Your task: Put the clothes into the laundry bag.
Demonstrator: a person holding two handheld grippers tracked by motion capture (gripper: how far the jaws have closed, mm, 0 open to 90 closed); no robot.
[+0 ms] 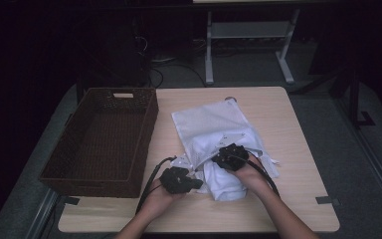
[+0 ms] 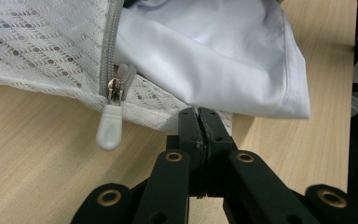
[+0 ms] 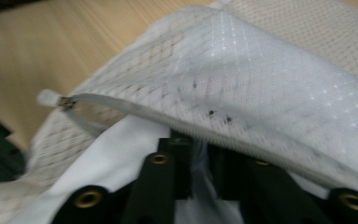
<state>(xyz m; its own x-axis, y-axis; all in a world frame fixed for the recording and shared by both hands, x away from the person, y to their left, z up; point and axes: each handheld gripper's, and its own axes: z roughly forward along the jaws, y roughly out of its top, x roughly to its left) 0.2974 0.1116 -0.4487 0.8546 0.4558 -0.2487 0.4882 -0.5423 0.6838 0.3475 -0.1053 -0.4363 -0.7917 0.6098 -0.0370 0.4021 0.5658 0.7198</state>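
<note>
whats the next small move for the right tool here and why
Probably push the right tool a little deeper into the mesh bag, taking the white garment in with it. The garment still sticks out of the zipper opening, while the left tool looks shut on the bag's lower edge, holding the mouth steady.

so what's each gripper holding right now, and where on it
Left gripper pinches the mesh bag's lower edge near the zipper; right gripper grips the white cloth at the opening.
</note>
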